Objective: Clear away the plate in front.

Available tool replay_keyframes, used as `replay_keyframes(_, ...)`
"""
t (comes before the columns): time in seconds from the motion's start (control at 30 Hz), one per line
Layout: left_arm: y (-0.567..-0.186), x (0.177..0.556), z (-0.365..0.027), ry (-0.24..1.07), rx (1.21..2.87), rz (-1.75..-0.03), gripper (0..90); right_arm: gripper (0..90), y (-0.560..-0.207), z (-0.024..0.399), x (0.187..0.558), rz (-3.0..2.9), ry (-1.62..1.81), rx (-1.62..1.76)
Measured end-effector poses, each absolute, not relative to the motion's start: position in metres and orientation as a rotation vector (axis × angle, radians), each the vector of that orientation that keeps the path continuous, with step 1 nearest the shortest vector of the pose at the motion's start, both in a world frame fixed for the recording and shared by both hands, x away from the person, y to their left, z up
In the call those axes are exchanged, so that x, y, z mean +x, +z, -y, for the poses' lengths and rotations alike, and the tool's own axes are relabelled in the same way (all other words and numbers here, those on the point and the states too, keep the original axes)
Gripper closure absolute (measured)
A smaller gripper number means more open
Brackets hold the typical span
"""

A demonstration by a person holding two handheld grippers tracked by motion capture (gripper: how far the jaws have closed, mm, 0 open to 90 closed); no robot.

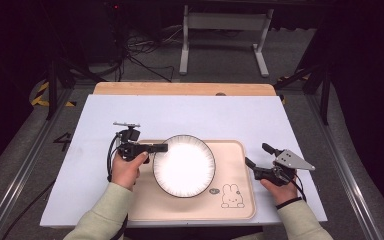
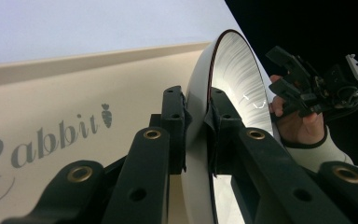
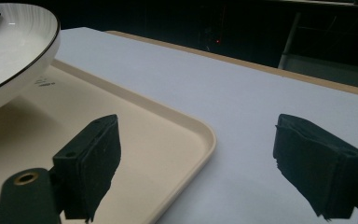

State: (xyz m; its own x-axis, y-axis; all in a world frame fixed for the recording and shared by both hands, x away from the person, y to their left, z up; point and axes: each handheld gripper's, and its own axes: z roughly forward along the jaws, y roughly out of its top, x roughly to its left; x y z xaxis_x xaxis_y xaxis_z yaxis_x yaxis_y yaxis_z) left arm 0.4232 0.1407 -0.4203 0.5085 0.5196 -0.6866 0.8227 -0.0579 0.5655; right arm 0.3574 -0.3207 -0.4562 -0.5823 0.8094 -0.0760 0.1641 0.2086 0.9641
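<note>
A white plate [image 1: 185, 165] with a dark rim sits over the beige tray [image 1: 235, 165] in the middle of the table. My left gripper [image 1: 161, 148] is shut on the plate's left rim; in the left gripper view its two black pads [image 2: 175, 126] pinch the plate [image 2: 235, 74] edge-on. In the right gripper view the plate [image 3: 14, 51] looks raised above the tray [image 3: 168, 140]. My right gripper [image 1: 257, 156] hangs open at the tray's right edge with nothing between its pads [image 3: 95, 163]. The right hand and its gripper [image 2: 307, 88] appear beyond the plate in the left gripper view.
The tray carries a rabbit drawing [image 1: 232, 196] at its near right corner and the word "Rabbit" [image 2: 42, 144]. It lies on a pale blue mat [image 1: 190, 115] over a wooden table. A metal stand [image 1: 225, 30] and cables lie on the floor beyond the far edge.
</note>
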Motion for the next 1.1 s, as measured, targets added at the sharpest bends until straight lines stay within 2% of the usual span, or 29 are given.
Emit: replay_keyframes(1.1, -0.439, 0.428, -0.126, -0.452, 1.785, -1.134, 78.6, 15.5, -0.456, 0.321, 0.357, -1.896, 1.401, 0.9)
